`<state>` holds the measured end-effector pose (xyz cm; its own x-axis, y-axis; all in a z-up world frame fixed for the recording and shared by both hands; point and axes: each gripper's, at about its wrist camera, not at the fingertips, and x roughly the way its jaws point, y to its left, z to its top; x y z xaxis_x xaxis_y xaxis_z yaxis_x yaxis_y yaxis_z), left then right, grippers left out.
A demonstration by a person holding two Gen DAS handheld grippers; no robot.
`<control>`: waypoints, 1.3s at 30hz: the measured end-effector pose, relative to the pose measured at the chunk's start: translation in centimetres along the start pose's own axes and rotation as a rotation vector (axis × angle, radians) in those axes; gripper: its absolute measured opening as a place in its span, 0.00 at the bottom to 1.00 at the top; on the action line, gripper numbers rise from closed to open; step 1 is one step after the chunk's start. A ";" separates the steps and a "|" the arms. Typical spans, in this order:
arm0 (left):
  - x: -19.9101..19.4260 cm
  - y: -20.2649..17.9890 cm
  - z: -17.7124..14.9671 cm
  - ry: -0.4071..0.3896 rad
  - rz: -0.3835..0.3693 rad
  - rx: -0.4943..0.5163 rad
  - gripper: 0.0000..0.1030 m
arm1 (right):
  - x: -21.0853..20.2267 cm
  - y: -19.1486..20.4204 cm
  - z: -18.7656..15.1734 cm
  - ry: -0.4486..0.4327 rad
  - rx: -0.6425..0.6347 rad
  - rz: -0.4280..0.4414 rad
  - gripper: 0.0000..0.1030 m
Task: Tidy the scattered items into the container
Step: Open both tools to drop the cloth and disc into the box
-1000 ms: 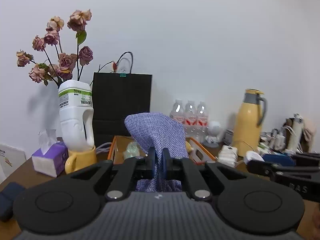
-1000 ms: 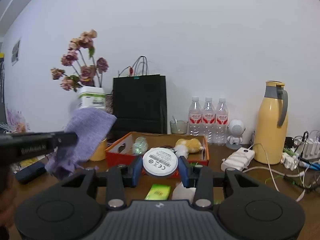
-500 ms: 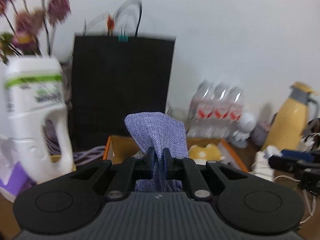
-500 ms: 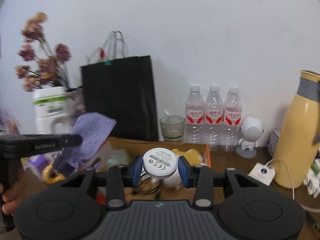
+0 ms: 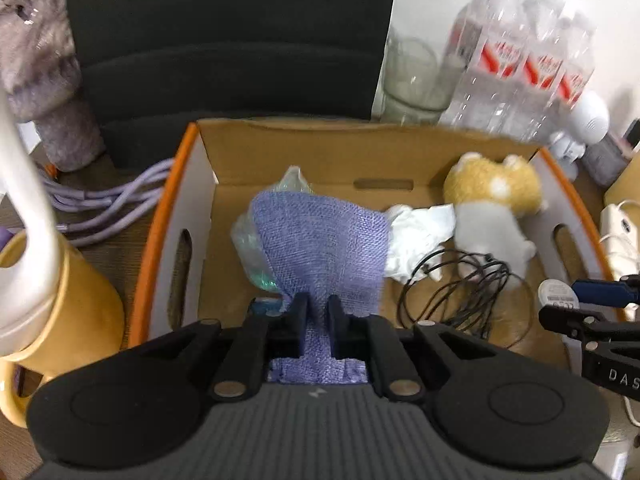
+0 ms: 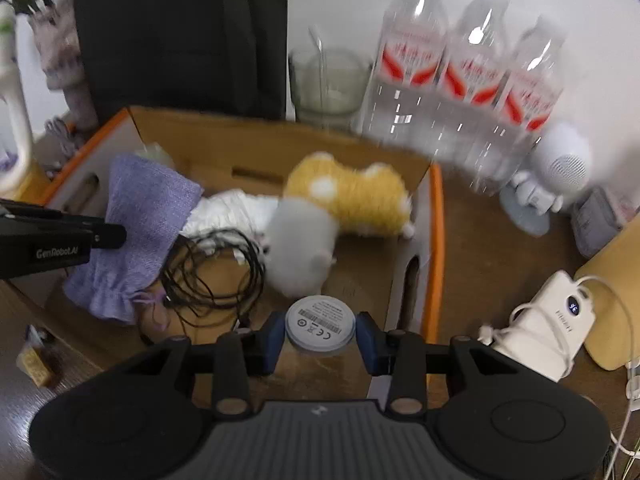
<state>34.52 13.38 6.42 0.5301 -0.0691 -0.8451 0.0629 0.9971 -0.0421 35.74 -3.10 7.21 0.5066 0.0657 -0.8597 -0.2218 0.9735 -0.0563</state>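
Observation:
An orange-edged cardboard box [image 5: 304,140] holds a yellow-and-white plush toy [image 5: 492,196], a crumpled tissue [image 5: 416,232], a coiled black cable [image 5: 460,292] and a clear plastic bag [image 5: 252,248]. My left gripper [image 5: 318,304] points down into the box's left half. Its jaws are opening, with a purple cloth pouch [image 5: 320,240] still pinched between them. My right gripper [image 6: 320,326] is shut on a white round disc [image 6: 320,320] and hangs over the box's front right part [image 6: 436,240]. In the right wrist view the purple pouch [image 6: 140,216] hangs from the left gripper [image 6: 116,236].
Behind the box stand a black paper bag [image 5: 228,40], a glass [image 6: 328,84] and three water bottles [image 6: 460,80]. A white robot figurine [image 6: 556,172] and a white power bank [image 6: 548,328] lie to the right. A yellow mug [image 5: 60,300] and purple cables [image 5: 108,204] are at the left.
Both grippers have moved forward and tipped downward, from facing the wall to looking into the box. The pouch and the disc came along. The left jaws have parted slightly.

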 end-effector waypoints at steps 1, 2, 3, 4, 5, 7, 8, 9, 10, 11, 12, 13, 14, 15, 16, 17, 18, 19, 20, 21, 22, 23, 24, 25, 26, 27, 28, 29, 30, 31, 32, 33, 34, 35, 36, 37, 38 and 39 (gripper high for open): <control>0.2 0.0 0.0 0.005 0.009 0.002 0.13 | 0.5 0.0 0.1 0.025 -0.002 0.008 0.37; 0.5 -0.1 0.1 0.012 0.008 0.006 0.16 | 1.1 0.0 0.0 0.047 0.000 0.014 0.37; 0.6 -0.1 0.3 0.027 0.000 0.008 0.22 | 1.6 0.1 0.0 0.071 0.003 0.016 0.37; 0.7 -0.1 0.4 0.042 -0.006 0.010 0.25 | 2.0 0.1 0.0 0.090 0.004 0.018 0.37; 0.5 -0.2 0.5 0.048 -0.010 0.012 0.33 | 2.5 0.2 0.1 0.110 0.007 0.023 0.37; -0.2 -0.3 0.8 0.049 -0.008 0.013 0.55 | 2.8 0.5 0.3 0.133 0.002 0.022 0.37; -0.8 -0.3 0.8 0.037 -0.016 0.011 0.70 | 3.0 0.6 0.2 0.151 0.010 0.032 0.37; -1.6 -0.2 0.9 0.017 -0.028 0.014 0.74 | 3.0 0.7 0.2 0.163 0.011 0.040 0.37; -2.2 -0.2 1.1 0.006 -0.033 0.023 0.74 | 3.0 0.9 0.0 0.170 0.003 0.037 0.42; -2.9 -0.2 1.3 -0.008 -0.038 0.037 0.75 | 3.1 1.1 -0.2 0.176 -0.006 0.034 0.42; -3.5 -0.2 1.3 -0.016 -0.035 0.042 0.78 | 3.0 1.1 -0.2 0.180 -0.007 0.038 0.42; -4.2 -0.2 1.4 -0.023 -0.028 0.046 0.80 | 2.9 1.0 -0.2 0.186 0.000 0.045 0.44; -5.0 -0.2 1.5 -0.029 -0.022 0.050 0.82 | 2.7 0.9 -0.2 0.192 0.016 0.052 0.45; -5.7 -0.1 1.6 -0.031 -0.015 0.051 0.85 | 2.2 0.7 -0.1 0.192 0.035 0.052 0.51; -6.3 -0.1 1.8 -0.029 -0.006 0.049 0.86 | 1.5 0.6 0.1 0.186 0.049 0.050 0.58; -7.0 0.1 2.1 -0.016 0.008 0.042 0.92 | 0.4 0.5 0.3 0.172 0.058 0.050 0.60; -7.7 0.2 2.3 0.003 0.026 0.031 0.98 | -0.9 0.4 0.6 0.157 0.062 0.054 0.63; -8.1 0.5 2.5 0.024 0.042 0.018 1.00 | -1.8 0.3 1.0 0.146 0.064 0.058 0.67; -8.6 0.7 2.7 0.062 0.060 -0.003 1.00 | -3.2 0.3 1.2 0.132 0.071 0.060 0.70; -9.2 0.9 2.8 0.084 0.069 -0.019 1.00 | -4.7 0.2 1.5 0.117 0.079 0.061 0.75; -9.8 1.0 2.8 0.088 0.072 -0.029 1.00 | -6.1 0.2 1.5 0.103 0.086 0.064 0.79; -10.6 1.0 2.6 0.079 0.076 -0.031 1.00 | -7.8 0.2 1.5 0.084 0.090 0.070 0.80; -11.6 1.0 2.4 0.066 0.079 -0.029 1.00 | -8.9 0.2 1.6 0.070 0.091 0.074 0.81; -12.3 1.1 2.1 0.060 0.082 -0.025 1.00 | -10.0 0.2 1.6 0.057 0.093 0.077 0.81; -13.1 1.0 1.7 0.053 0.079 -0.023 1.00 | -11.1 0.3 1.6 0.043 0.095 0.078 0.82; -13.7 0.9 1.2 0.043 0.073 -0.029 1.00 | -12.2 0.4 1.4 0.031 0.094 0.078 0.84; -14.1 0.8 0.5 0.037 0.063 -0.036 1.00 | -13.1 0.6 1.1 0.019 0.095 0.078 0.85; -14.2 0.6 -0.3 0.045 0.054 -0.028 1.00 | -13.8 0.8 0.8 0.009 0.095 0.081 0.85; -14.3 0.3 -0.9 0.051 0.054 -0.021 1.00 | -14.3 1.0 0.5 0.008 0.095 0.083 0.85; -14.4 0.1 -1.5 0.054 0.060 -0.015 1.00 | -14.7 1.2 0.2 0.011 0.094 0.084 0.85; -14.4 -0.1 -2.0 0.055 0.069 -0.010 1.00 | -15.0 1.4 -0.2 0.013 0.091 0.082 0.85; -14.8 -0.2 -2.5 0.051 0.075 -0.009 1.00 | -15.2 1.6 -0.6 0.015 0.089 0.076 0.85; -15.1 -0.3 -2.8 0.045 0.075 -0.011 1.00 | -15.5 1.8 -0.9 0.017 0.088 0.072 0.85; -15.6 -0.5 -3.1 0.039 0.074 -0.011 1.00 | -15.8 1.9 -1.2 0.017 0.086 0.070 0.85; -16.1 -0.5 -3.4 0.028 0.073 -0.010 1.00 | -16.2 1.9 -1.5 0.011 0.089 0.071 0.85; -16.7 -0.6 -3.7 0.009 0.074 -0.011 1.00 | -16.5 2.1 -1.7 0.003 0.094 0.070 0.85; -17.4 -0.6 -4.1 -0.019 0.081 -0.014 1.00 | -17.0 2.1 -2.1 -0.019 0.104 0.072 0.85; -18.1 -0.7 -4.8 -0.058 0.092 -0.018 1.00 | -17.4 2.2 -2.4 -0.045 0.109 0.081 0.85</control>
<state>20.88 14.05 19.18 0.5810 0.0213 -0.8137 -0.0033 0.9997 0.0238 24.42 -2.59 20.81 0.5279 0.1525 -0.8355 -0.1730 0.9824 0.0700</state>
